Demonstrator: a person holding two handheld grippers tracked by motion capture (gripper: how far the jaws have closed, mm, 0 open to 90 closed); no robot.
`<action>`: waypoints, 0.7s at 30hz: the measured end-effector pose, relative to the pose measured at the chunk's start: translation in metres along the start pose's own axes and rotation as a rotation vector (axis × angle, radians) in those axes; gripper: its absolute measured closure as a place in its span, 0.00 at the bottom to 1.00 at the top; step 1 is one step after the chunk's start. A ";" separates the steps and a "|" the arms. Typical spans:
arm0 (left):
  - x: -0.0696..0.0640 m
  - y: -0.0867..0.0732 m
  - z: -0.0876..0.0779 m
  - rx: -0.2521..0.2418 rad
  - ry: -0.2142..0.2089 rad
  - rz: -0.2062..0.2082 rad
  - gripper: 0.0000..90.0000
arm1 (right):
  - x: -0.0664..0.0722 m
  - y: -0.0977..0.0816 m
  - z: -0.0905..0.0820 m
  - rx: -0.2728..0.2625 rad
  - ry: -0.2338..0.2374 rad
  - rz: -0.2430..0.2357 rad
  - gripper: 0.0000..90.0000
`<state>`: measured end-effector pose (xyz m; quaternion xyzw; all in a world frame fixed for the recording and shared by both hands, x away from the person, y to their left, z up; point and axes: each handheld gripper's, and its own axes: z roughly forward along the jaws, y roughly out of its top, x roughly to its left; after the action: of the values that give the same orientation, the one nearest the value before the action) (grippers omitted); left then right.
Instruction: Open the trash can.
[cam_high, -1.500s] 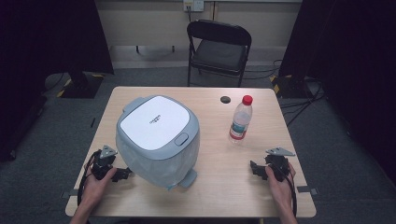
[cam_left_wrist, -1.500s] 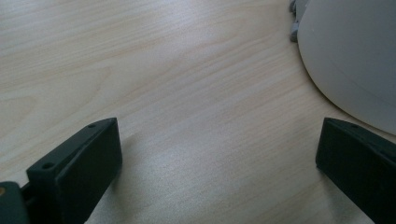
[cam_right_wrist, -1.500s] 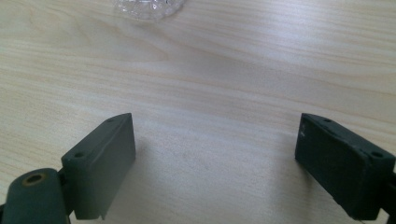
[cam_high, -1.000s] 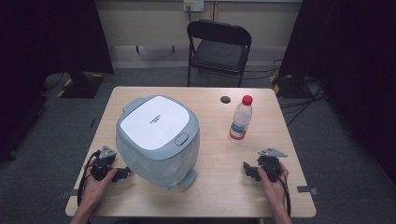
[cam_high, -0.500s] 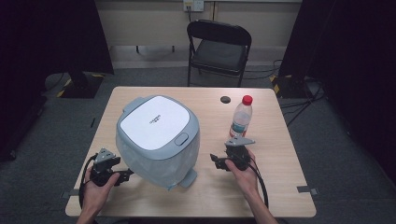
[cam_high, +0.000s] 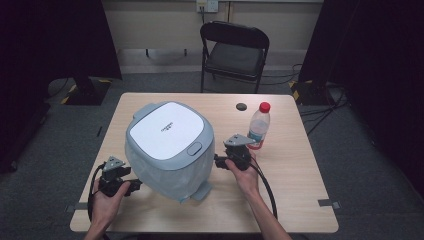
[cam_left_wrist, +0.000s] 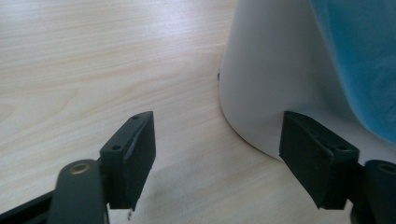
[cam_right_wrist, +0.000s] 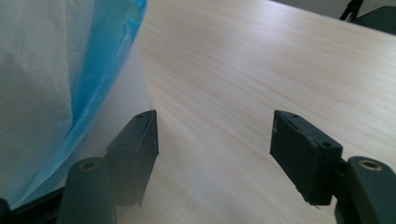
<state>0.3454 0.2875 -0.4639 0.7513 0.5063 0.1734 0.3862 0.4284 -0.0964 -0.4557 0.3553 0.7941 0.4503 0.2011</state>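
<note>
High view: bin (cam_high: 170, 145) with white lid mid-table (cam_high: 300, 200), clear bag hanging over its sides. Left gripper (cam_high: 134, 186) low at its left flank, right gripper (cam_high: 217, 161) at its right; bottle (cam_high: 258, 126) just behind, small dark cap (cam_high: 242, 106) beyond.

Left gripper view: jaws spread wide, white bin wall (cam_left_wrist: 266, 79) between and ahead, perhaps touching the right one.

Right gripper view: jaws wide apart, nothing held; blue-edged bag (cam_right_wrist: 56, 84) at left.

Your wooden counter (cam_high: 290, 200) carries a lidded grey-white bin (cam_high: 169, 145) at centre-left of the frame, a red-capped bottle (cam_high: 258, 126) right of centre, and a small black disc (cam_high: 242, 106) near the far edge.
</note>
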 end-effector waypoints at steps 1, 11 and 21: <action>0.000 0.001 0.002 -0.004 -0.003 -0.009 0.32 | 0.000 -0.001 0.001 0.004 0.009 0.007 0.35; 0.006 0.021 0.022 0.000 0.009 0.012 0.38 | 0.006 -0.003 -0.004 -0.013 0.026 -0.019 0.56; 0.005 0.049 0.048 0.012 0.023 0.038 0.54 | 0.015 -0.012 -0.024 0.020 0.058 0.029 0.63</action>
<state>0.4100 0.2635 -0.4581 0.7611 0.4974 0.1862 0.3723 0.3988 -0.1032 -0.4538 0.3556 0.7987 0.4554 0.1682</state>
